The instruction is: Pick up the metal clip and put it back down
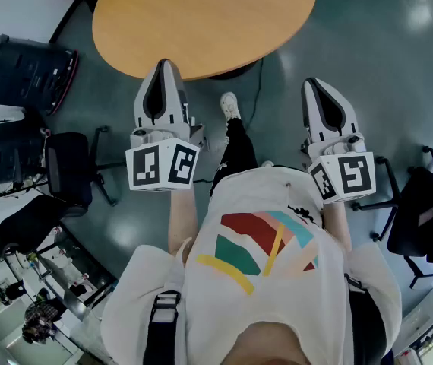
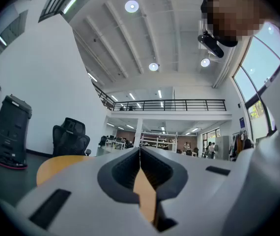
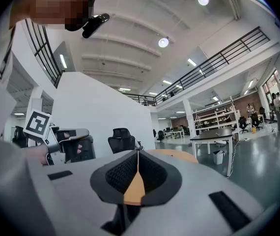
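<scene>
No metal clip shows in any view. In the head view my left gripper [image 1: 163, 65] and right gripper [image 1: 311, 82] are held up in front of the person's chest, pointing toward a round wooden table [image 1: 201, 21]. Both stay short of the table, over the floor. Each pair of jaws is pressed together with nothing between them. The left gripper view shows its shut jaws [image 2: 140, 149] aimed level across the room, with the table's edge [image 2: 56, 163] low at left. In the right gripper view the shut jaws [image 3: 137, 151] point past the table [image 3: 174, 154].
A black bin [image 1: 23, 71] and a black office chair [image 1: 64, 166] stand left of the person. Another black chair [image 1: 421, 211] stands at the right. The person's shoe [image 1: 230, 106] is near the table's base. Grey floor lies between the grippers and the table.
</scene>
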{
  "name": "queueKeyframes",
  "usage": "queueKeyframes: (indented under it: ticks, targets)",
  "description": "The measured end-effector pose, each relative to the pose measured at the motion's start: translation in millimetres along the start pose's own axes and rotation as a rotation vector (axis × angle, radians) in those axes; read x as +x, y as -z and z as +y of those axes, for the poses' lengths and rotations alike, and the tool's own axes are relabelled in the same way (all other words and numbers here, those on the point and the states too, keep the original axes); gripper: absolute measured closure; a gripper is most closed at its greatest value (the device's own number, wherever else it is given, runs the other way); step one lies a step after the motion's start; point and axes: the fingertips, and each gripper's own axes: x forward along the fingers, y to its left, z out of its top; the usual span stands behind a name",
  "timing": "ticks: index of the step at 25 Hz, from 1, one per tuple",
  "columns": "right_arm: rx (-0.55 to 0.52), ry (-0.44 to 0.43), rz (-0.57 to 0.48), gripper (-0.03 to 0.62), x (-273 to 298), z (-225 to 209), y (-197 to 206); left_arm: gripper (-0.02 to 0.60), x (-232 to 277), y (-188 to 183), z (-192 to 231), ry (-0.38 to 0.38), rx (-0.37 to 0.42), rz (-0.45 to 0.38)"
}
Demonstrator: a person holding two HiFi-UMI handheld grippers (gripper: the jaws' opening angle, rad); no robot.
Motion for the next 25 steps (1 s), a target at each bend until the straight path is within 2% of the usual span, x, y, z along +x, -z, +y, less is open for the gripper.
queueKeyframes:
  ticks: [5, 8, 12, 17, 23, 24, 25]
  targets:
    - [0.008, 0.006, 0.000, 0.579, 86.4, -1.9, -0.2, 0.534, 76.1, 19.3, 44.8, 0.072, -0.048, 0.081]
    - [0.007, 0.001, -0.011, 0.579, 153.1, -20.8, -4.2, 0.534, 140.2, 21.7, 65.0, 0.097, -0.042, 0.073]
    - [0.027, -0.026, -0.020, 0.579, 254.8, -33.5, -22.3, 0.534, 228.3, 6.0, 100.2, 0.137, -0.039, 0.056]
    - [0.030, -0.027, -0.008, 0.579, 365.2, -46.6, -49.5, 0.534, 321.3, 0.0, 141.3, 0.213, -0.059, 0.080]
    - [0.013, 0.035, 0.094, 0.576, 427.3, -81.3, -27.2, 0.534, 379.9, 40.1, 182.6, 0.179, -0.142, 0.157]
    - [0.010, 0.038, 0.108, 0.542, 433.5, -86.8, -22.1, 0.534, 385.0, 46.7, 185.2, 0.172, -0.147, 0.168]
    - [0.010, 0.035, 0.121, 0.482, 440.3, -91.6, -16.5, 0.534, 389.5, 51.7, 187.2, 0.165, -0.150, 0.177]
